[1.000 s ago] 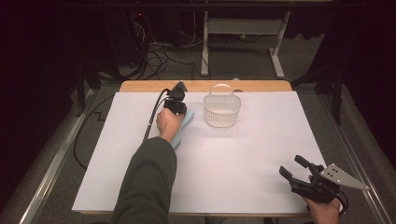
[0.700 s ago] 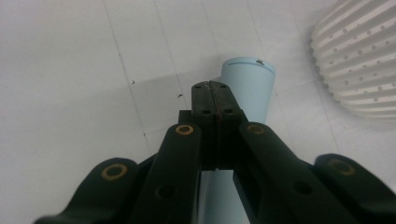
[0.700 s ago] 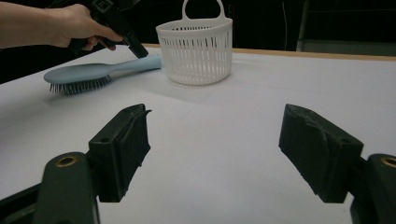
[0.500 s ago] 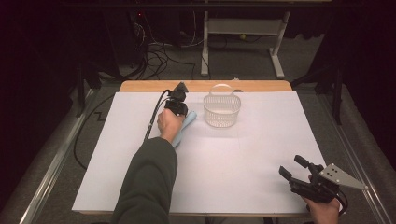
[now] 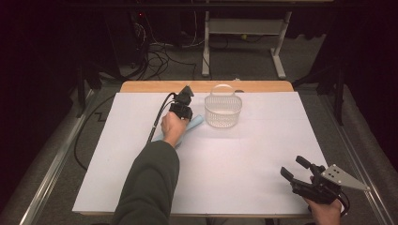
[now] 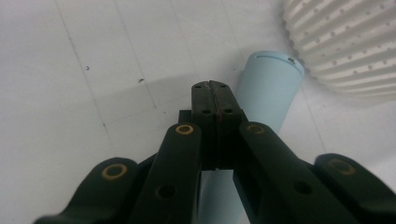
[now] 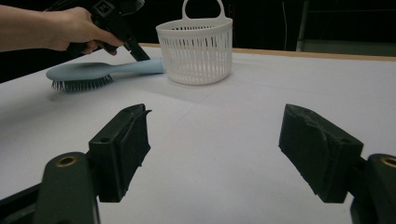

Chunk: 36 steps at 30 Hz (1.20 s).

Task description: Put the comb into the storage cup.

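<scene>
Beside the white basket (image 5: 223, 110), closed left gripper (image 6: 215, 100) over light-blue hairbrush handle (image 6: 269, 88).

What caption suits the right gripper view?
Open right gripper faces left gripper at the brush beside the basket.

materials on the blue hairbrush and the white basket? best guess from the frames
Hairbrush: looks like moulded plastic, pale blue, smooth matte; the handle end shows a faint seam line in the left gripper view. Its bristles look like thin dark pins, material unclear.
Basket: likely rigid white plastic, slightly glossy; slotted ribbed walls, small holes and a moulded loop handle point to injection moulding.
</scene>
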Each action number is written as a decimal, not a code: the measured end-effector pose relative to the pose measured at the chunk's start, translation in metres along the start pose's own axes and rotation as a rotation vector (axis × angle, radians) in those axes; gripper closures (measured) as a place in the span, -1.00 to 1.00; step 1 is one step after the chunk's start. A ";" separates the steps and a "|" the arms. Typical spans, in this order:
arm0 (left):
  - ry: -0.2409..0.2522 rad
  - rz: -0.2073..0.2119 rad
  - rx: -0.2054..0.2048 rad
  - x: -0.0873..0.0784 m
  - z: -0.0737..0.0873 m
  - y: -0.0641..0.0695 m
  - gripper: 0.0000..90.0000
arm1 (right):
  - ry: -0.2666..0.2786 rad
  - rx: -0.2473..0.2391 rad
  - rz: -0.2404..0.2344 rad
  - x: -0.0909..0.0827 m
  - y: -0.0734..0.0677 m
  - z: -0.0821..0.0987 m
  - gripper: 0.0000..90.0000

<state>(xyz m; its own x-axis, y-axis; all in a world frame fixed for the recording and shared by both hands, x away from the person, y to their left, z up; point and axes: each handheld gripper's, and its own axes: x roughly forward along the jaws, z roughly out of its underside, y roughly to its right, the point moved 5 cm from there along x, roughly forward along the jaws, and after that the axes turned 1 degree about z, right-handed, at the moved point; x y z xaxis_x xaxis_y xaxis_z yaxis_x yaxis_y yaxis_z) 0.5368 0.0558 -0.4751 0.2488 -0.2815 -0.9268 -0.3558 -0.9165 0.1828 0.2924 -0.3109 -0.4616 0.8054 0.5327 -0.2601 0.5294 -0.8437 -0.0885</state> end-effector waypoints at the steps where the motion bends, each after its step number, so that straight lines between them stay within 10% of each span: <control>1: -0.002 0.000 0.005 0.000 0.001 0.001 0.97 | -0.001 0.000 0.000 0.000 0.000 0.000 -0.45; 36: -0.020 0.044 0.088 -0.005 0.023 0.028 0.97 | -0.005 -0.001 0.003 0.000 0.000 0.000 -0.45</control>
<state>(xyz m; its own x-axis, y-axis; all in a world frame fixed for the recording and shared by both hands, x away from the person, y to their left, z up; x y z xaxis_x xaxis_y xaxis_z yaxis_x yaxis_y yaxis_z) 0.5048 0.0380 -0.4729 0.2138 -0.3144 -0.9249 -0.4436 -0.8748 0.1949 0.2921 -0.3110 -0.4618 0.8058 0.5294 -0.2654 0.5268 -0.8455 -0.0869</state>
